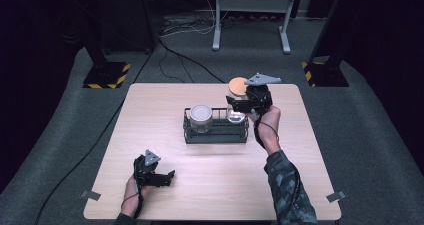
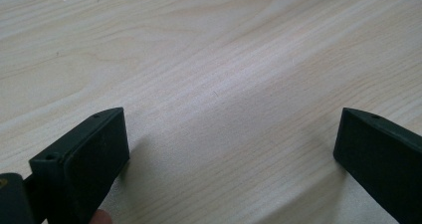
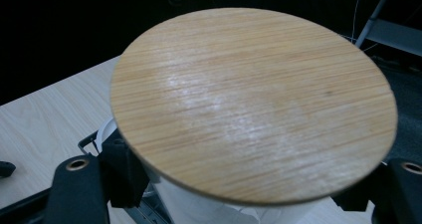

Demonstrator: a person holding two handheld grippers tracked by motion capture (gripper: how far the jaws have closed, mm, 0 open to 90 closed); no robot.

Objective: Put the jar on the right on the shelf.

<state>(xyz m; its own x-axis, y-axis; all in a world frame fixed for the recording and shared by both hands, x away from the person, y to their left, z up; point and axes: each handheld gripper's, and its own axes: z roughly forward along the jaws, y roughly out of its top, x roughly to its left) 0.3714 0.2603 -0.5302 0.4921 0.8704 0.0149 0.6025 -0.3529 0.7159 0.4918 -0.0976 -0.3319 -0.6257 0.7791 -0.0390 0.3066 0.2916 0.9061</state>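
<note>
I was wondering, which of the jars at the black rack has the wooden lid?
The jar with the wooden lid is the one the right gripper is clamped on, raised at the rack's right end. The jar in the left slot has a pale grey top.

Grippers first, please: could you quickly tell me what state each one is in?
Left gripper: open, holding nothing, over the table.
Right gripper: shut on the jar.
</note>
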